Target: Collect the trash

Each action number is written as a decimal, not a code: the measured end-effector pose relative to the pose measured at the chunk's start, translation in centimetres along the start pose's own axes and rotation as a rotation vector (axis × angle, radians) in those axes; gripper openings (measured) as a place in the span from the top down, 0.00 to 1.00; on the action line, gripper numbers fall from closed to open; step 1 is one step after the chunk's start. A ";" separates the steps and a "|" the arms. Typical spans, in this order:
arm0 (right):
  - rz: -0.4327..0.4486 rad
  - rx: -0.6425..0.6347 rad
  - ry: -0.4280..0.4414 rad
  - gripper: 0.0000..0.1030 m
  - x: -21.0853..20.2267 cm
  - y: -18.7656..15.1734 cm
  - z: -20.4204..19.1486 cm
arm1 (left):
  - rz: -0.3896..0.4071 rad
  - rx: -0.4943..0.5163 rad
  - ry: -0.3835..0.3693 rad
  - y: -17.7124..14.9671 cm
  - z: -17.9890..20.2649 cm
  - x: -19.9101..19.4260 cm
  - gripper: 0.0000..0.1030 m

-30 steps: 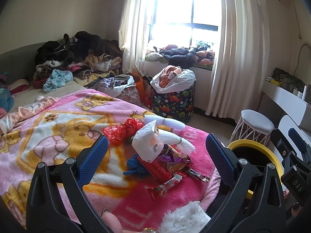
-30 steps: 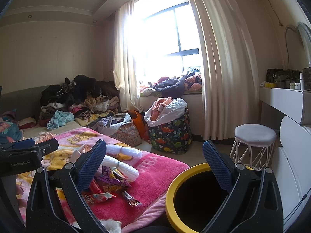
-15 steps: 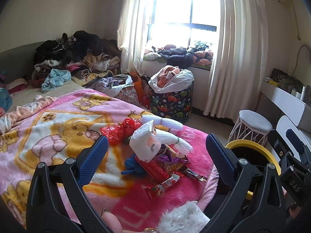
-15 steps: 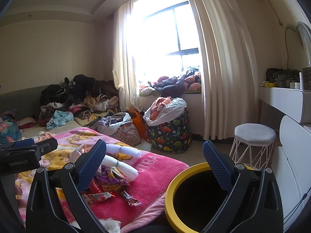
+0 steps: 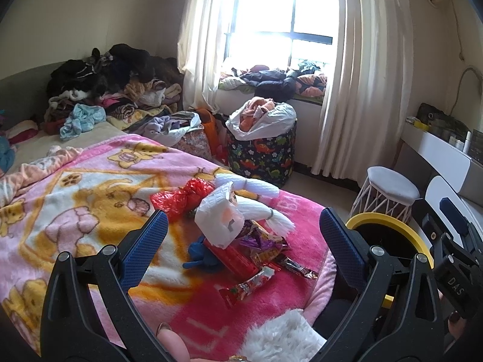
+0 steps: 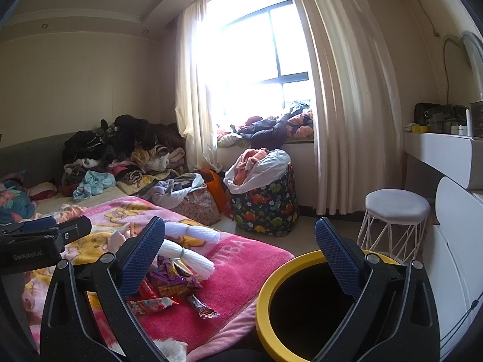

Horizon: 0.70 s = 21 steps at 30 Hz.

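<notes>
My left tool [image 5: 240, 235] is spread wide and grips nothing; my right tool [image 6: 240, 242] is likewise spread and bare. Just ahead, snack wrappers [image 5: 259, 259], a white plastic bag [image 5: 219, 220] and a red plastic bag [image 5: 181, 197] lie heaped on the pink blanket [image 5: 90, 199]. The yellow-rimmed bin [image 6: 265, 301] stands beside the bed, under my right tool. Farther off sits a dinosaur-print hamper [image 5: 261, 157].
</notes>
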State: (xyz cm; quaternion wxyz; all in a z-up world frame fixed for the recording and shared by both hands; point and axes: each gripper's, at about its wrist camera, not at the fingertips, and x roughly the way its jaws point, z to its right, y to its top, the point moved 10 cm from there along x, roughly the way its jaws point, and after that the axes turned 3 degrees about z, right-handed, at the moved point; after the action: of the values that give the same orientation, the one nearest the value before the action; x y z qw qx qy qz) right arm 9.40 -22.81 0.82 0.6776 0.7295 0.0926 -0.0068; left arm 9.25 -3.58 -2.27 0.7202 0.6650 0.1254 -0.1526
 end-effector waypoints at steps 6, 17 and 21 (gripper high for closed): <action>-0.057 -0.031 0.126 0.06 1.0 -0.4 -2.4 | -0.022 -0.036 0.017 -0.2 -2.0 0.6 0.11; -0.116 -0.061 0.288 0.06 3.0 0.4 -7.4 | -0.022 -0.130 0.066 0.5 -7.3 1.4 0.11; -0.142 -0.062 0.315 0.06 4.4 0.3 -8.0 | -0.013 -0.148 0.074 0.9 -8.5 1.9 0.11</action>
State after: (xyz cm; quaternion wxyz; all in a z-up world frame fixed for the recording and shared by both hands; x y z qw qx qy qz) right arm 12.87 -14.38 1.14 0.6746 0.6920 0.2492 0.0626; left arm 11.49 4.83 -2.90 0.7612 0.6143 0.1673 -0.1231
